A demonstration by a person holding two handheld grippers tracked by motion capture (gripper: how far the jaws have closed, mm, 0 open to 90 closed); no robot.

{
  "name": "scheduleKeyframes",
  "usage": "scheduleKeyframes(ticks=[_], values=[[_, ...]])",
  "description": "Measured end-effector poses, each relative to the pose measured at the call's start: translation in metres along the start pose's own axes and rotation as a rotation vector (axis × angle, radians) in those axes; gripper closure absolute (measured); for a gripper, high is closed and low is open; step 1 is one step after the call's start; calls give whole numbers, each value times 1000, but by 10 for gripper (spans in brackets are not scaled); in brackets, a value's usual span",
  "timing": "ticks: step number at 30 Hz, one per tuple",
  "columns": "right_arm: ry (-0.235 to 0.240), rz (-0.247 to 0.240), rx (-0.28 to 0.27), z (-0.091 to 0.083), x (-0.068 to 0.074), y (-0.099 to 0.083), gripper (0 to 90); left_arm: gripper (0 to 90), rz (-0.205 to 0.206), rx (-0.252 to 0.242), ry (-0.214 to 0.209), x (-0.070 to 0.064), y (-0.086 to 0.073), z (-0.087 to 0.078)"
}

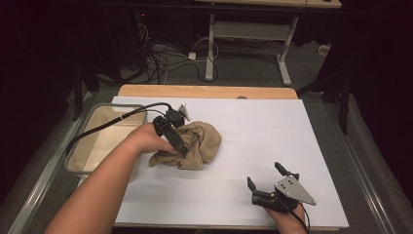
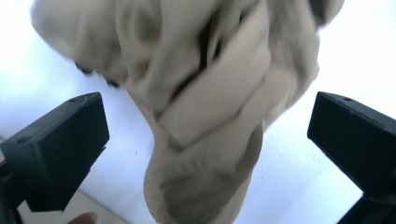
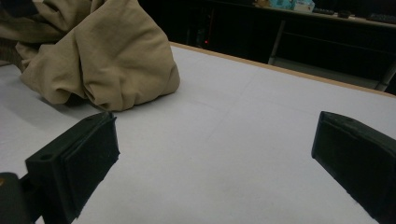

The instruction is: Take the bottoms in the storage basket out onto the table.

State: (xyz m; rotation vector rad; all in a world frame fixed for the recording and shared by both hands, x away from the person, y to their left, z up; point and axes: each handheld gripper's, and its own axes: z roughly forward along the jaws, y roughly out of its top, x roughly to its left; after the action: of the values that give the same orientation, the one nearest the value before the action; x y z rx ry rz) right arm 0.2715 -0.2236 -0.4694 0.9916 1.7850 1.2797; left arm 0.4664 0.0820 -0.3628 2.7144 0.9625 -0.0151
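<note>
Left gripper (image 1: 181, 127) fingers spread wide, forearm extended; right gripper (image 1: 265, 176) fingers parted, near edge

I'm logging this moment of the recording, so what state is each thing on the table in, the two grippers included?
Tan cloth: crumpled in a heap on the white table cover, not spread or folded.
Left gripper: jaws wide apart, cloth between them, not clamped.
Right gripper: open, holding nothing, low at the table's near edge, apart from the cloth.
Clear bin: upright at the table's left; seems empty.
</note>
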Motion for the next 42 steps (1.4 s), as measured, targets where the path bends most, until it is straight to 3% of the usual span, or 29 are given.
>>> scheduleKeyframes(ticks=[13,17,22,31,34,40,42], values=[[0,-4,-2,0,1,1,16,0,-22,51,-9,0,-32,-9],[-6,-3,-6,-1,0,2,16,0,-27,80,-11,-1,-46,-4],[-8,-2,-3,-1,-2,1,16,0,-29,68,-19,-4,-57,0],[-10,1,-3,-2,-2,1,16,0,-54,75,-26,-3,-76,24],[-10,0,-2,-2,-2,1,16,0,-64,42,-26,-4,-79,30],[0,1,2,0,0,0,16,0,-88,-120,-26,-13,-86,37],[-1,2,0,0,0,0,16,0,-89,-203,2,-17,-89,41]])
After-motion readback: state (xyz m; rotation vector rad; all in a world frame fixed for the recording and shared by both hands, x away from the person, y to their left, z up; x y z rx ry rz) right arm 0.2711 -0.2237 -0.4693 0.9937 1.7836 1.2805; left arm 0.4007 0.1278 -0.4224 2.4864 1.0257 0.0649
